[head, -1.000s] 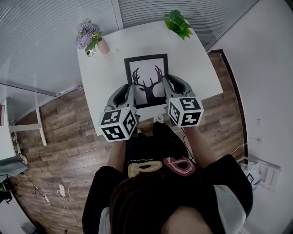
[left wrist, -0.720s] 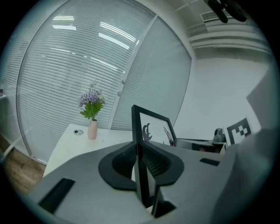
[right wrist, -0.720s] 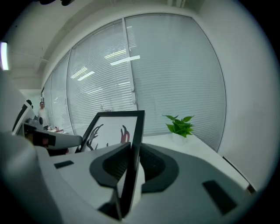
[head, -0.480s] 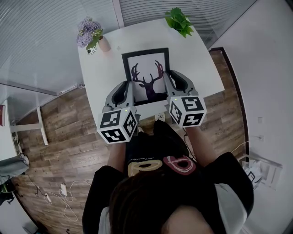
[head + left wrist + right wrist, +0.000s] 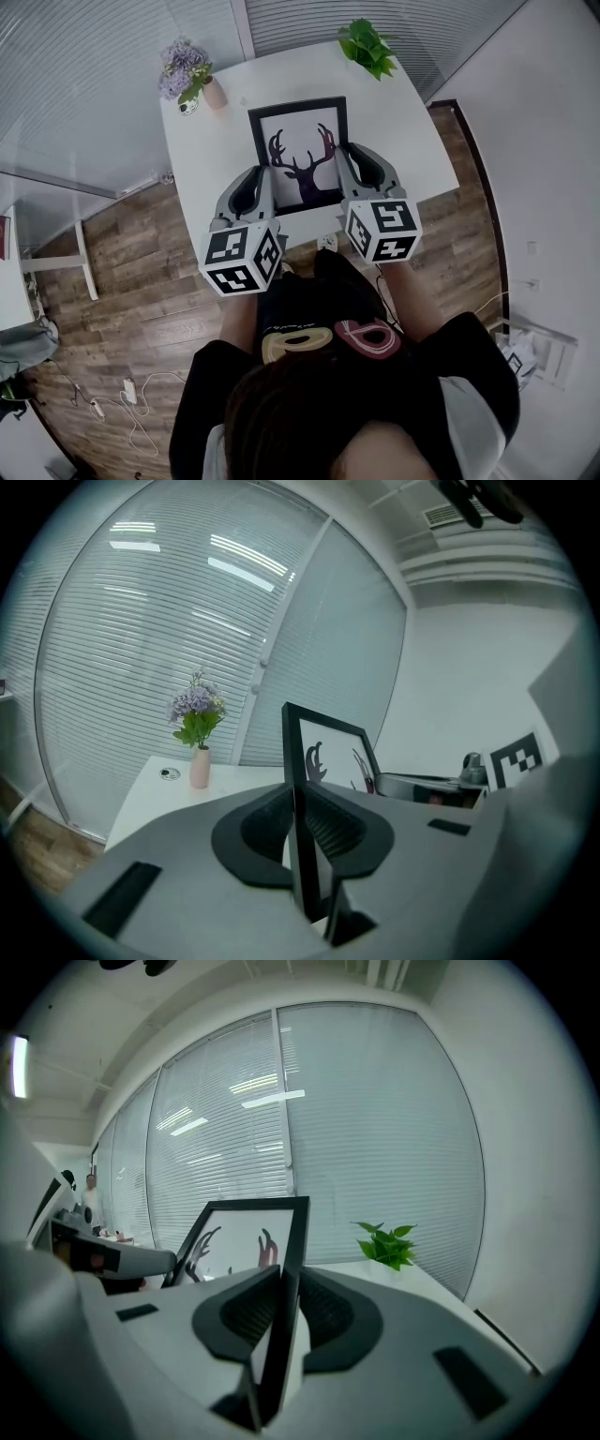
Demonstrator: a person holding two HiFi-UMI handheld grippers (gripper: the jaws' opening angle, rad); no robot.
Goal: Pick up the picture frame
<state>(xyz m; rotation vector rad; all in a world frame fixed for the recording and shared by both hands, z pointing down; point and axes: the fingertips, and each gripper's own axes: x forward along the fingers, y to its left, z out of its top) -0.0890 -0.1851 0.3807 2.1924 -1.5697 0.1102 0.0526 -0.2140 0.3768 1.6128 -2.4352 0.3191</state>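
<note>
A black picture frame (image 5: 298, 150) with a deer print is over the white table (image 5: 408, 127), gripped at its two side edges. My left gripper (image 5: 257, 184) is shut on the frame's left edge, and my right gripper (image 5: 352, 165) is shut on its right edge. In the left gripper view the frame's edge (image 5: 302, 799) runs straight between the ribbed pads of the left gripper (image 5: 305, 832), and the frame rises above the tabletop. The right gripper view shows the other edge (image 5: 286, 1269) pinched by the right gripper (image 5: 279, 1314).
A pink vase of purple flowers (image 5: 187, 75) stands at the table's far left corner, with a small round object (image 5: 185, 108) beside it. A green plant (image 5: 367, 47) sits at the far right corner. Slatted blinds run behind the table. Cables lie on the wooden floor (image 5: 122, 394).
Both grippers and the frame have shifted a little toward the far side of the table, and the frame looks larger, closer to the head camera.
</note>
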